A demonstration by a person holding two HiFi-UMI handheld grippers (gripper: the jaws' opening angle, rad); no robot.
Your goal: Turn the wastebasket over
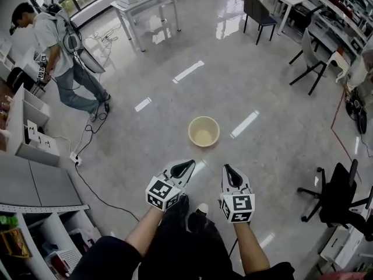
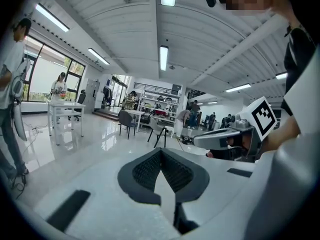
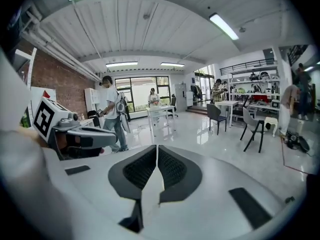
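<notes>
A cream wastebasket point(image 1: 203, 131) stands upright on the grey floor in the head view, its open mouth facing up and nothing visible inside. My left gripper point(image 1: 188, 165) is held near my body, below and left of the basket, jaws shut and empty. My right gripper point(image 1: 228, 170) sits beside it, below and slightly right of the basket, also shut with nothing between its jaws. Both stay well apart from the basket. In the left gripper view the left gripper point(image 2: 161, 151) points level across the room; the right gripper view shows the right gripper point(image 3: 156, 149) likewise. Neither gripper view shows the basket.
A person point(image 1: 55, 45) stands at the far left by white shelving point(image 1: 26, 130), with cables point(image 1: 87, 139) trailing on the floor. A white table point(image 1: 145, 2) is behind, dark chairs point(image 1: 259, 13) at the back right, and an office chair point(image 1: 338, 200) at the right.
</notes>
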